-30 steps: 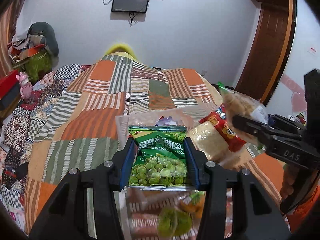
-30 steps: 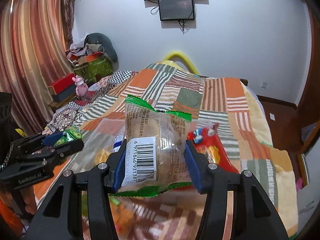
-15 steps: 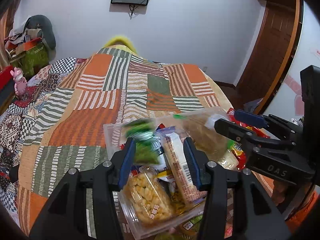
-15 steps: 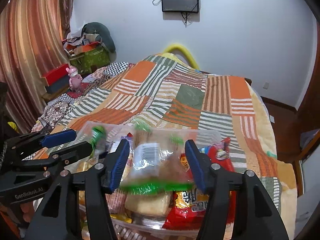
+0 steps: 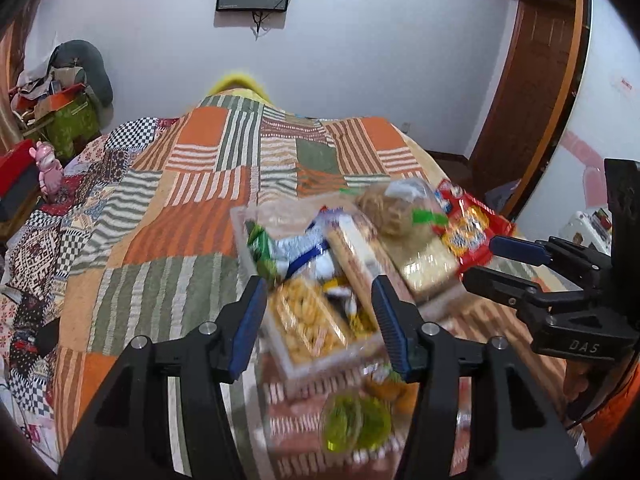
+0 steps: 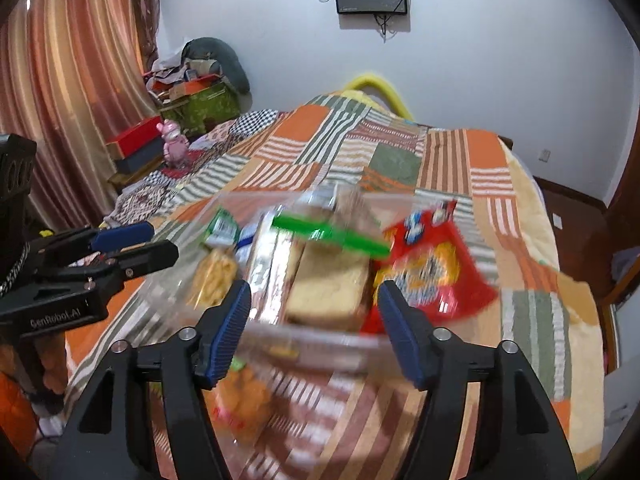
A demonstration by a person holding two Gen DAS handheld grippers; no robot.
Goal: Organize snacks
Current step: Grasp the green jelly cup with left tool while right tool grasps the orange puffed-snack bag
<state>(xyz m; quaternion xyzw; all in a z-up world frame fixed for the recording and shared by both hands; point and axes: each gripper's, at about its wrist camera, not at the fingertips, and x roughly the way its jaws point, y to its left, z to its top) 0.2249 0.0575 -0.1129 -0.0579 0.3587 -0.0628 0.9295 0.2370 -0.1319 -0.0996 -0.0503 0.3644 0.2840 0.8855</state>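
Observation:
A clear plastic box point(image 5: 240, 220) point(image 6: 320, 340) full of snack packets stands on the patchwork quilt. The green pea packet point(image 5: 260, 248) lies at the box's left side, just beyond my left gripper point(image 5: 320, 320). That gripper's jaws are opening and nothing is pressed between the pads. The bread packet with a green seal point(image 6: 332, 232) point(image 5: 396, 208) rests on top of the pile, beside a red packet point(image 6: 432, 264). Above the box's near wall my right gripper point(image 6: 316, 324) hovers, jaws opening, pads touching nothing. Each gripper also appears at the edge of the other's view.
Loose snacks lie on the quilt in front of the box: a green jelly cup point(image 5: 356, 420) and an orange packet point(image 6: 240, 400). A pink toy point(image 6: 176, 148) and stacked boxes sit off the bed's left side. A wooden door point(image 5: 532, 80) stands at right.
Both grippers let go. The green pea packet and the bread packet dropped from the pads into the clear box, and both pairs of jaws stand wider. The box now fills more of each view.

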